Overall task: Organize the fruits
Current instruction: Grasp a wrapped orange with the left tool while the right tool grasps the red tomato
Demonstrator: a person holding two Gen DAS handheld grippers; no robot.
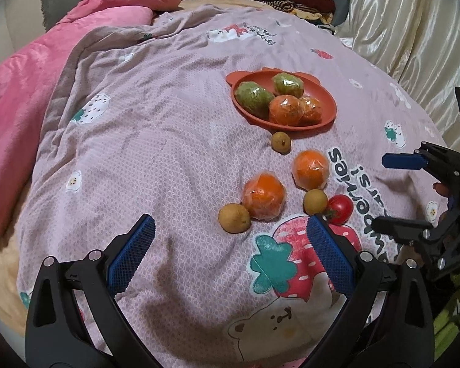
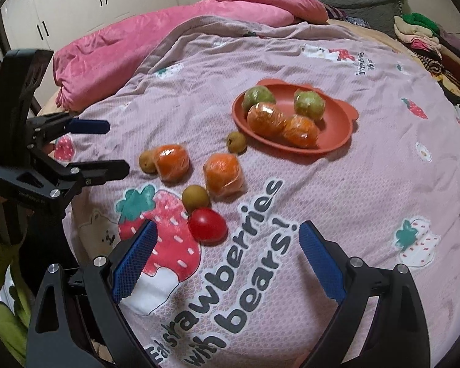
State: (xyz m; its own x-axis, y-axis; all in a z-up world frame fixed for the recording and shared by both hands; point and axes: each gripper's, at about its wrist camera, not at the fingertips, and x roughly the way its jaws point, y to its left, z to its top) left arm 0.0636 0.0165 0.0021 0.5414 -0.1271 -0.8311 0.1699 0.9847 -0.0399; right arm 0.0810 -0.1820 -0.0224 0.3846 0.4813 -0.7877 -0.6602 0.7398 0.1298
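My left gripper [image 1: 230, 230] hung over the bed with its jaws spread wide and nothing between them. My right gripper [image 2: 227, 236] was the same, jaws wide apart and holding nothing.

The flat orange-red plate [image 2: 337, 141] sat on the pink quilt with strawberries and bears [image 1: 168, 153]. Two green wrapped fruits [image 1: 253, 98] and two orange wrapped fruits [image 1: 286, 109] lay in it.

Other fruits lay loose on the quilt near the plate: two more shiny wrapped oranges [image 2: 224, 178], three little round brown fruits [image 2: 195, 197], and one small red tomato [image 2: 207, 225]. The tomato was closest to my right jaws, touching one brown fruit.
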